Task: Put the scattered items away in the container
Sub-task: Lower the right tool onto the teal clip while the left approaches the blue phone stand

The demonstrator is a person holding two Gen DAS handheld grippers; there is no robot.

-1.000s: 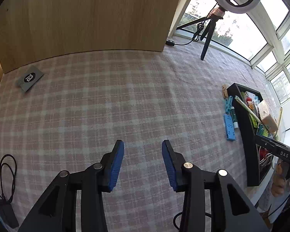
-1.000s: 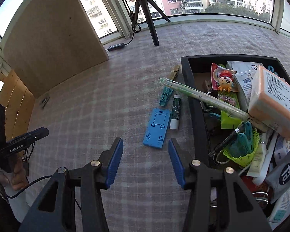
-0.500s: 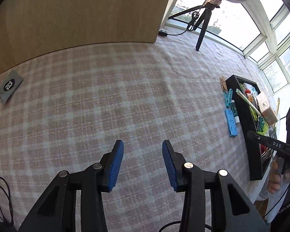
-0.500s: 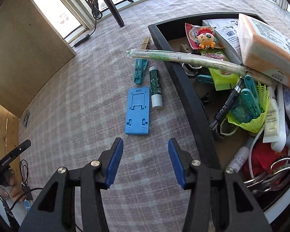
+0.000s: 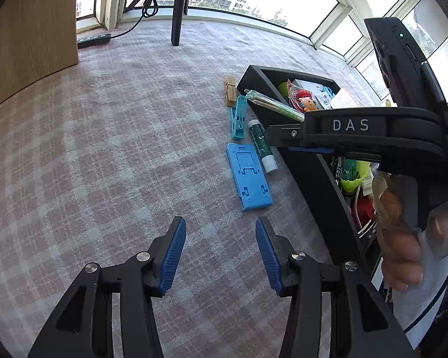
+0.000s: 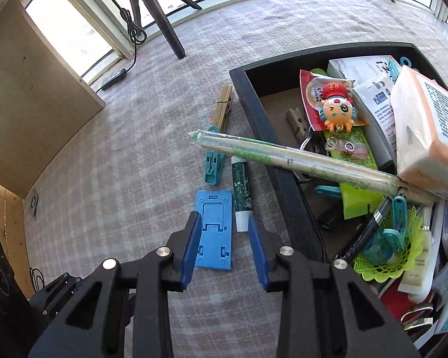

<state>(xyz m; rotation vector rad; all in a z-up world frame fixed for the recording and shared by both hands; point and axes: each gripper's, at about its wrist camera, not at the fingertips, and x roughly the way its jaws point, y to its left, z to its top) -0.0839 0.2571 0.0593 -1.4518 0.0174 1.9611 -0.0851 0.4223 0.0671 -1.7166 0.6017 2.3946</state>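
The blue phone stand lies flat between the right gripper's closing, still-unclenched jaws.

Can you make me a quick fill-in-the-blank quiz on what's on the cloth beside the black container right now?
1. The blue phone stand lies flat on the ____ cloth.
2. The long green-wrapped stick rests across the rim of the ____ container.
3. The wooden clothespin lies ____ the container.
4. The right gripper hovers over the phone stand's ____ end.

Missing words: checked; black; outside; near
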